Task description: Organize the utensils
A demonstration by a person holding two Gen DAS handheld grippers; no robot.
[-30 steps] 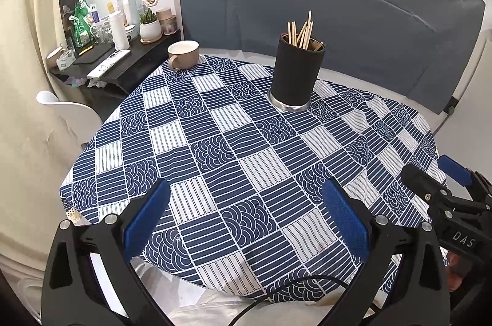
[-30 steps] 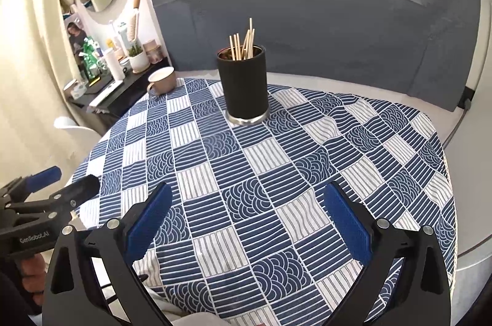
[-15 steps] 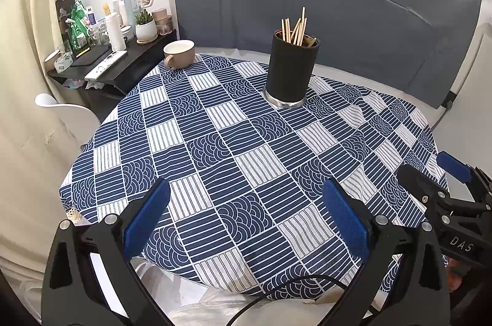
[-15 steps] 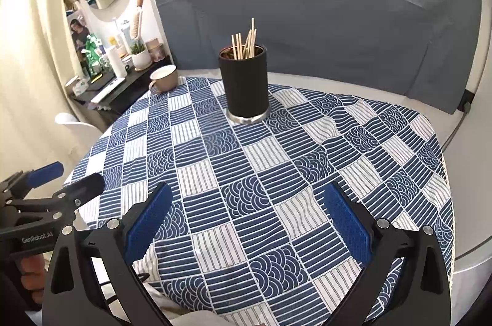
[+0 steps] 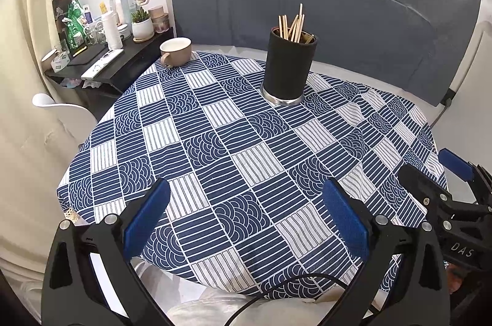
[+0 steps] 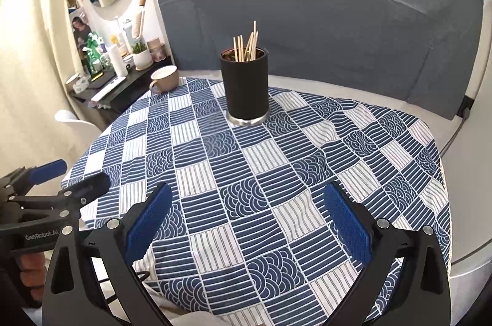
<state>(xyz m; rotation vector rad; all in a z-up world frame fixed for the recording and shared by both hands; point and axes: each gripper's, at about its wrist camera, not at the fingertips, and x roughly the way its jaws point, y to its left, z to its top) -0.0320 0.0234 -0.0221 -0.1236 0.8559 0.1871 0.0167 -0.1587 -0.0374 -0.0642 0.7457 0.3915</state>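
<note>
Pulling both claws back toward the lower edge of the frame over the last second, I note the black holder has shrunk slightly toward upper centre. My left gripper and right gripper are both spread wide, carrying nothing. The chopsticks stand upright inside the holder; the tablecloth bears no loose utensil. Judgement: organizing appears complete.
</note>
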